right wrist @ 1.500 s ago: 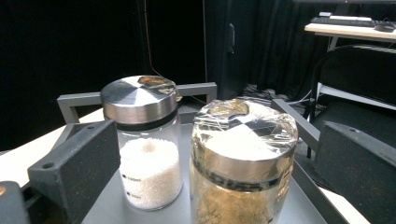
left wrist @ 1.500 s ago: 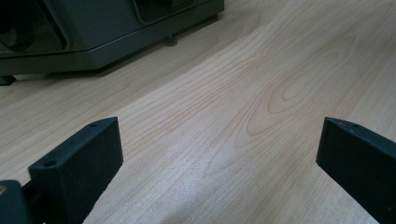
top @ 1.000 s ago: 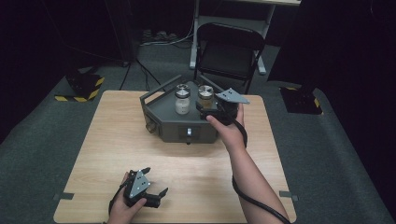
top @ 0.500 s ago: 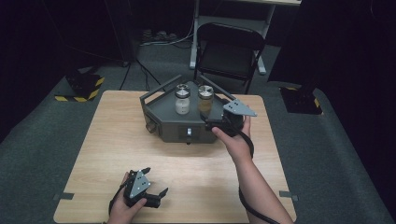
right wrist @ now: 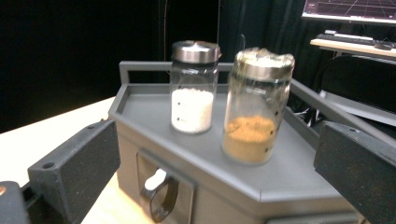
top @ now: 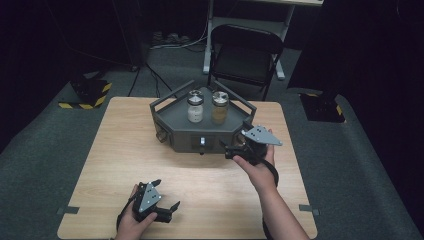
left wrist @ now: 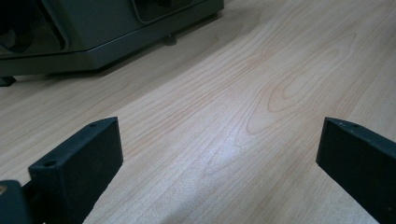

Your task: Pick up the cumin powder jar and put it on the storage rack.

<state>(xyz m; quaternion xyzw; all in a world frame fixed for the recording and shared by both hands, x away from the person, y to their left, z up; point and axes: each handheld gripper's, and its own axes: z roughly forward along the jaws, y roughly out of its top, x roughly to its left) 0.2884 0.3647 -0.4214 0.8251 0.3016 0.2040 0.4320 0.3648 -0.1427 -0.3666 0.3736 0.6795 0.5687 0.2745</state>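
Note:
A grey angular stand [top: 176, 131] sits at the table's far middle. On its top tray stand two glass jars with metal lids, one holding white grains [top: 195, 106], the other brown powder [top: 219, 107]. My right gripper [top: 231, 148] hovers at the stand's front right corner, open and holding nothing. From the right gripper view, the white jar [right wrist: 194, 88] and brown jar [right wrist: 257, 107] stand upright beyond the open jaws, above a drawer handle [right wrist: 159, 186]. My left gripper [top: 166, 196] rests low near the table's front edge, open over bare wood [left wrist: 219, 149].
A raised rail [right wrist: 140, 67] rims the stand's tray behind the jars. A black folding chair [top: 245, 55] stands behind the table [top: 100, 150]. Striped floor blocks [top: 90, 92] lie on the carpet to the left. Bare wood spreads left of and in front of the stand.
My right gripper has drawn back from beside the brown jar, toward the person and lower, to the stand's front right corner. The left gripper has stayed put.

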